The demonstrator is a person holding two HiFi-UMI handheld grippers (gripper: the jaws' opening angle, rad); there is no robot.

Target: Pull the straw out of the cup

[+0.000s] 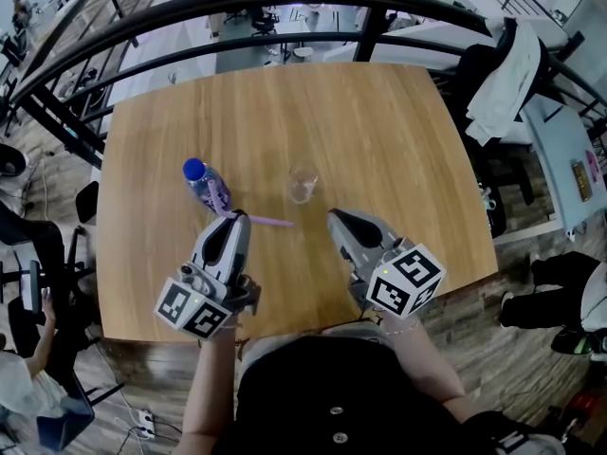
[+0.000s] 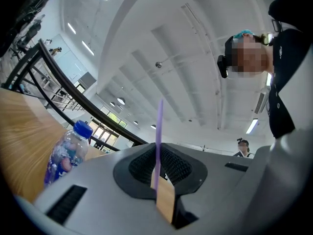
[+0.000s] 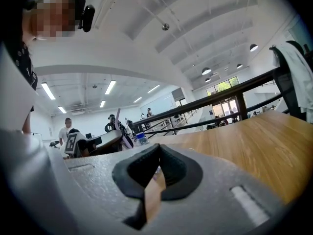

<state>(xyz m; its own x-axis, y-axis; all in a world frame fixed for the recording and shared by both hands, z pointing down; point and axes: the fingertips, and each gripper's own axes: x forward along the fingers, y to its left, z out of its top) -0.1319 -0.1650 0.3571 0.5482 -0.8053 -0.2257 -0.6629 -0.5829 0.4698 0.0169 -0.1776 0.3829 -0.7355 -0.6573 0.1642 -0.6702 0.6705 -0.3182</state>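
Note:
A clear empty cup stands upright mid-table. The purple straw is outside it, held level just in front of the cup, one end pinched in my left gripper. In the left gripper view the straw rises straight up from the shut left gripper. My right gripper hovers right of the straw and near the cup, apart from both. Its jaws are shut with nothing between them, as the right gripper view of the right gripper also shows. That view shows the straw far off.
A water bottle with a blue cap stands left of the cup, close to my left gripper; the left gripper view shows the bottle too. The wooden table ends at a black railing behind. A jacket hangs at right.

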